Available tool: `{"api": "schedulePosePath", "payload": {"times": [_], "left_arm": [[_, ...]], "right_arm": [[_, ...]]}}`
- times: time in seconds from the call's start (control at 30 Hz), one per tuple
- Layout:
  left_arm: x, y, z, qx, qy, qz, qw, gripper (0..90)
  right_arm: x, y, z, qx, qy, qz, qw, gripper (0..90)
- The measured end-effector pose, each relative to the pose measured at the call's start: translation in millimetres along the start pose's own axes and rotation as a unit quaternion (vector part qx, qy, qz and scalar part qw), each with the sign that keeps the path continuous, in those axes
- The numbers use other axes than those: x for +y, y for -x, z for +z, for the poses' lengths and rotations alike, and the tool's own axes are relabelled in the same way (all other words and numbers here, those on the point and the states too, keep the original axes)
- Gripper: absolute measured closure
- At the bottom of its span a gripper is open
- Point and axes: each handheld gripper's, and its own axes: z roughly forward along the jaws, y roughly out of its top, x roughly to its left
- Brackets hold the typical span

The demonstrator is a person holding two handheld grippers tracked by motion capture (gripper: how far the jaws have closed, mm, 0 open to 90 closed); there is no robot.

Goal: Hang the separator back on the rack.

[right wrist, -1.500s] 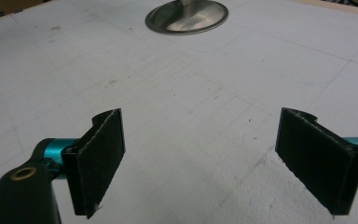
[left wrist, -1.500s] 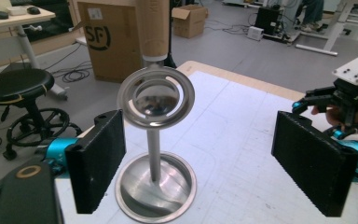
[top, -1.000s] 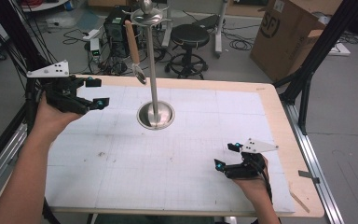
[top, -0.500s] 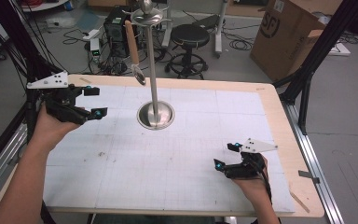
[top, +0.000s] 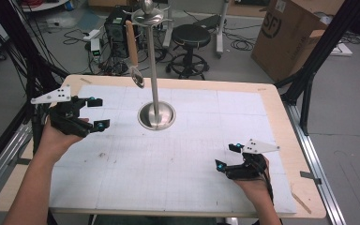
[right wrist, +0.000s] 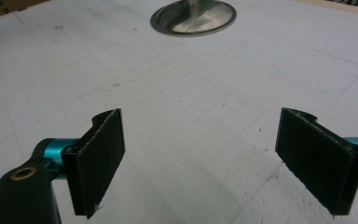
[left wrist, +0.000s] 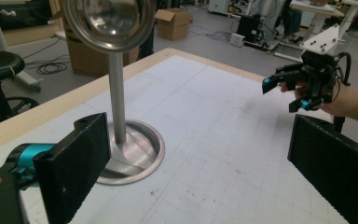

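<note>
Left gripper (top: 96, 113), jaws apart and empty, now lower and nearer metal stand (top: 155, 115) than a second ago; right gripper (top: 228, 156), jaws apart, unmoved near table (top: 272, 101) front; spoon (top: 133, 54) hangs from stand top; approach likely beginning.

The high view looks forward and down from above the person's side, taking in the whole table (top: 272, 101) with the metal stand (top: 155, 115) near its middle. The left gripper view faces the stand (left wrist: 121, 140) from close by. The right gripper view sits low, farther off, facing the stand's base (right wrist: 193, 17). All 3 views share that stand.
</note>
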Motion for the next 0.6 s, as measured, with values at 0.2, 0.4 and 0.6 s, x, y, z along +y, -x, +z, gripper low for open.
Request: {"api": "schedulePosePath", "payload": {"times": [0.2, 0.4, 0.6], "left_arm": [[-12.0, 6.2, -0.2, -0.004, -0.006, 0.004, 1.0, 5.7], [-25.3, 11.8, 0.7, -0.001, -0.017, 0.006, 0.9998, 5.6], [-40.2, 15.9, 5.2, 0.006, -0.038, 0.004, 0.9992, 1.6]], "right_arm": [[-0.5, -0.3, 0.5, 0.0, -0.002, -0.001, 1.0, 14.4], [-0.2, 0.1, 1.9, 0.0, -0.004, -0.001, 1.0, 14.4], [-0.5, -0.3, 2.1, -0.001, -0.005, 0.0, 1.0, 14.4]]}}
